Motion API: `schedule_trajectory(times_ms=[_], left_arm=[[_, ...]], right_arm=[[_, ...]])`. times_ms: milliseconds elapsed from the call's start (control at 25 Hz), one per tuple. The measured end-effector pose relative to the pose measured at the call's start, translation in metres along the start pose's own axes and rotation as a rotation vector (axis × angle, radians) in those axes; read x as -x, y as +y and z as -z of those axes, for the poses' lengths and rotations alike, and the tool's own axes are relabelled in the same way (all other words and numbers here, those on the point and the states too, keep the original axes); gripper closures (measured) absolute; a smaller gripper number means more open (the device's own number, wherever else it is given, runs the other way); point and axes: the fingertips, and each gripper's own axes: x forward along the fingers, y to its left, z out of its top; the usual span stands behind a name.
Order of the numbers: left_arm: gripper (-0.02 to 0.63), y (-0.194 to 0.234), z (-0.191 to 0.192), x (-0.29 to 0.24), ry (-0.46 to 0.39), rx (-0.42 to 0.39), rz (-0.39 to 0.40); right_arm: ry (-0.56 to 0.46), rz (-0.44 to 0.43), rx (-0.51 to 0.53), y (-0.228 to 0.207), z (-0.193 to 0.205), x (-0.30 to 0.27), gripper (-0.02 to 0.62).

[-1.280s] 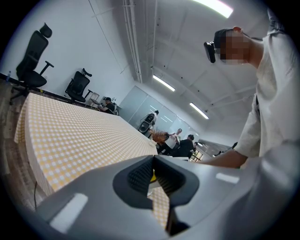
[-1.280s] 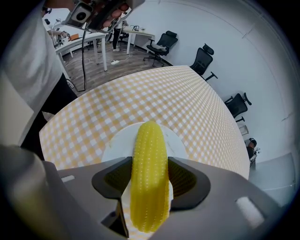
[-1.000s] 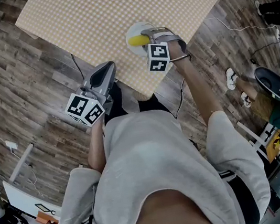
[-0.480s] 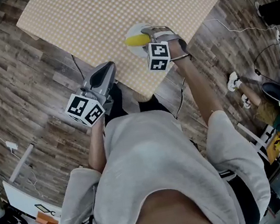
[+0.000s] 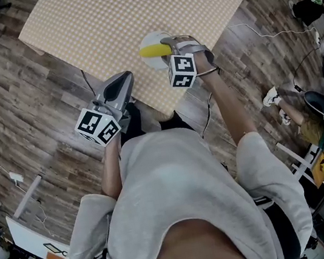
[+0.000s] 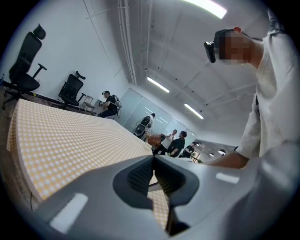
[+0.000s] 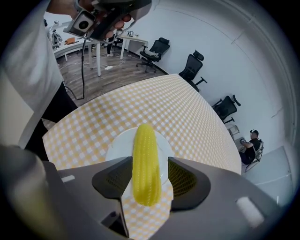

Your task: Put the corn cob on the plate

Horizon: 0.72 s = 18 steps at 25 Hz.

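Observation:
The yellow corn cob (image 7: 146,164) sits lengthwise between the pads of my right gripper (image 7: 149,162), just above the white plate (image 7: 117,145). Its near end overhangs the plate's rim. The jaws have just been closing, with the cob between them, and now hold it. In the head view the corn cob (image 5: 152,50) sticks out to the left of the right gripper (image 5: 167,48), over the plate (image 5: 152,64) near the table's corner. My left gripper (image 5: 122,82) hangs off the table over the floor, its jaws (image 6: 153,161) shut and empty.
The checked tablecloth (image 5: 129,8) covers the table, bare apart from the plate. A cable (image 5: 87,77) runs over the wooden floor by the table's edge. Office chairs (image 7: 194,68) and people (image 6: 178,143) are beyond the far side of the table.
The right gripper has risen a little with the corn cob, which now sticks further out to the left over the plate. The left gripper has stayed put.

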Motion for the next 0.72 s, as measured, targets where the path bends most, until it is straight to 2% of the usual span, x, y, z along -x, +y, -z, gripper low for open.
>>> schedule_trajectory(times_ms=[200, 320, 440, 600, 720], left_arm=[[0.597, -0.015, -0.007, -0.002, -0.014, -0.038, 0.03], [0.597, -0.026, -0.018, -0.006, -0.027, -0.062, 0.05], [0.597, -0.033, -0.031, -0.009, -0.039, -0.097, 0.071], [0.597, -0.039, -0.048, -0.009, -0.056, -0.131, 0.102], [0.597, -0.04, -0.055, -0.007, -0.056, -0.148, 0.132]], right_arm=[[-0.024, 0.047, -0.025, 0.002, -0.006, 0.02, 0.407], [-0.032, 0.088, -0.041, -0.001, -0.005, 0.031, 0.509], [-0.046, 0.116, -0.086, -0.007, -0.006, 0.042, 0.57], [-0.057, 0.151, -0.13, -0.017, -0.011, 0.055, 0.595], [-0.092, 0.179, -0.219, -0.023, -0.019, 0.065, 0.595]])
